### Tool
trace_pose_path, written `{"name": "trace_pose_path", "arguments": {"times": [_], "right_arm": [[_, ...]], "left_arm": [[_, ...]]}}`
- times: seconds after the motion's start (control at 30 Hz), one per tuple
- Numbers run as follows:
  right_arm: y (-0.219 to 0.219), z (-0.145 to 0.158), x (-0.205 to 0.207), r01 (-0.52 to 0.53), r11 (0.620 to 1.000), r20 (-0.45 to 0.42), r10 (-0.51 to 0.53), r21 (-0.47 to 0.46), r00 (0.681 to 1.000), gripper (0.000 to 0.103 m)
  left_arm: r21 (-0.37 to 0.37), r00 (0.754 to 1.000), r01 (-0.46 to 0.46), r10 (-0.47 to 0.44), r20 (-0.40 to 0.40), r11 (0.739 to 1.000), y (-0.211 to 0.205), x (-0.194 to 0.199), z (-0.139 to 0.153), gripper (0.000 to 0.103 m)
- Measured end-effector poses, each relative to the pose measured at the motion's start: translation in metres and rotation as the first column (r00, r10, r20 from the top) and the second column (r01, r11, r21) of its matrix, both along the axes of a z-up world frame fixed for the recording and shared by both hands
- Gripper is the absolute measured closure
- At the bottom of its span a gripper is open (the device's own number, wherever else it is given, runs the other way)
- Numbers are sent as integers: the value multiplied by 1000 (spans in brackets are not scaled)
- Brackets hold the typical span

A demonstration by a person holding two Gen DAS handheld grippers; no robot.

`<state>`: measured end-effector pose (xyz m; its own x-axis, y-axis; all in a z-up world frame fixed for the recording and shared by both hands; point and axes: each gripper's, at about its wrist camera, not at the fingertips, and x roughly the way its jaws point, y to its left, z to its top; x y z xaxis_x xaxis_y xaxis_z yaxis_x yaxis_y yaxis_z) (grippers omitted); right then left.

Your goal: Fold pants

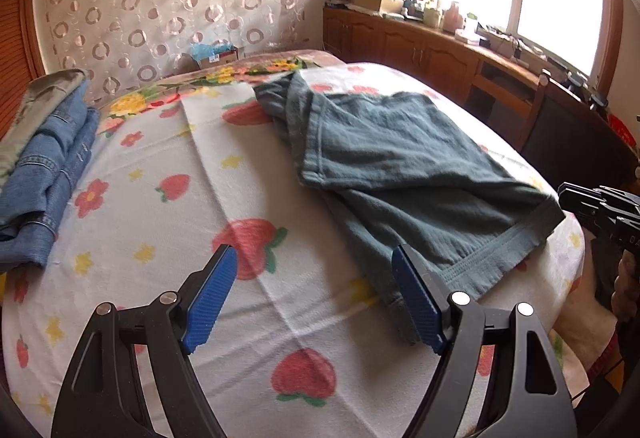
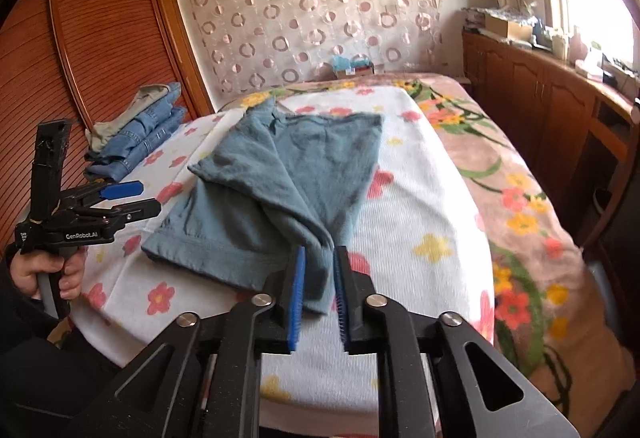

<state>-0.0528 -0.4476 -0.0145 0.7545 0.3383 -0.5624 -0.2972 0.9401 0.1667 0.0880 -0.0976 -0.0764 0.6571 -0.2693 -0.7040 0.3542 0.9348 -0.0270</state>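
Grey-blue pants (image 1: 400,166) lie folded over on the strawberry-print sheet (image 1: 160,222) of the bed; they also show in the right wrist view (image 2: 280,182). My left gripper (image 1: 316,258) is open wide and empty, hovering just left of the pants' near hem; it also shows at the left of the right wrist view (image 2: 136,200). My right gripper (image 2: 319,252) has its blue pads closed narrowly on a bunched near corner of the pants. It shows at the right edge of the left wrist view (image 1: 564,194).
A stack of folded jeans (image 1: 48,174) sits at the bed's left side, by a wooden wardrobe (image 2: 100,50). A wooden cabinet (image 1: 420,46) with clutter runs under the window on the right. A floral blanket (image 2: 520,198) covers the bed's right side.
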Motion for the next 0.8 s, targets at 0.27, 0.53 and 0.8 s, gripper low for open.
{"name": "trace_pose_path", "arguments": {"times": [0.27,0.53,0.8], "right_arm": [[37,15,25,-108,994,47,108,-14,993,81],[96,10,77,-258,966,17,258,12,966,81],[143,1,114,-315,948,-31,313,-44,949,81]], "left_arm": [[-19,998,-25,25,51,1000,21,-2,22,23],[-33,994,-66,69,81,997,45,-2,33,23],[-44,992,-101,104,78,994,63,1,31,23]]}}
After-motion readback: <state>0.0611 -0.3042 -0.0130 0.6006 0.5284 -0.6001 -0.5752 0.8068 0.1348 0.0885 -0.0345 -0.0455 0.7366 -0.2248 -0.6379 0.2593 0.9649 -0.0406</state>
